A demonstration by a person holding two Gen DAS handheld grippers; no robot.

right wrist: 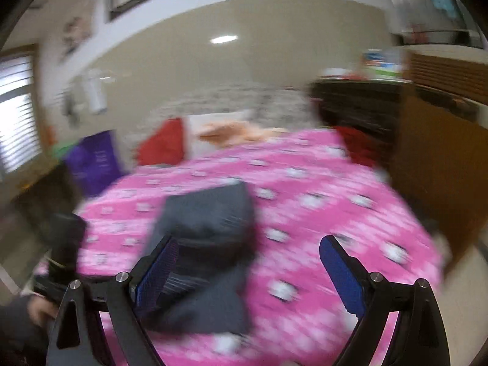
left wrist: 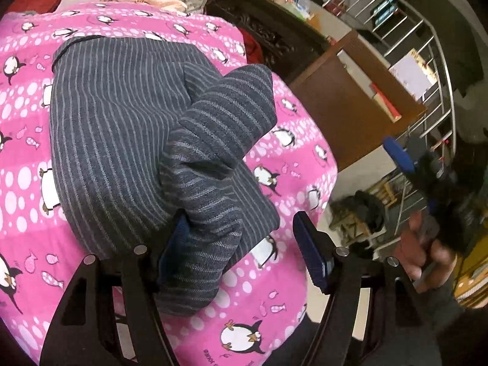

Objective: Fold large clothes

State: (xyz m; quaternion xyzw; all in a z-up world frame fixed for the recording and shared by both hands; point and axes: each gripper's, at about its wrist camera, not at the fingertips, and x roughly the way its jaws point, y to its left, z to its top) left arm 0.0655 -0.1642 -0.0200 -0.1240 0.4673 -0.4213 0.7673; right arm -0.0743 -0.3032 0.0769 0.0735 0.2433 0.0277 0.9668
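Jaws of the left gripper (left wrist: pixel 244 253) stood apart, a sleeve of the striped grey garment (left wrist: pixel 122 140) lying loosely between them, unpinched. The right gripper (right wrist: pixel 250 271) also gaped, empty, above the bed. The garment lay partly folded on the pink penguin blanket (left wrist: pixel 299 158).
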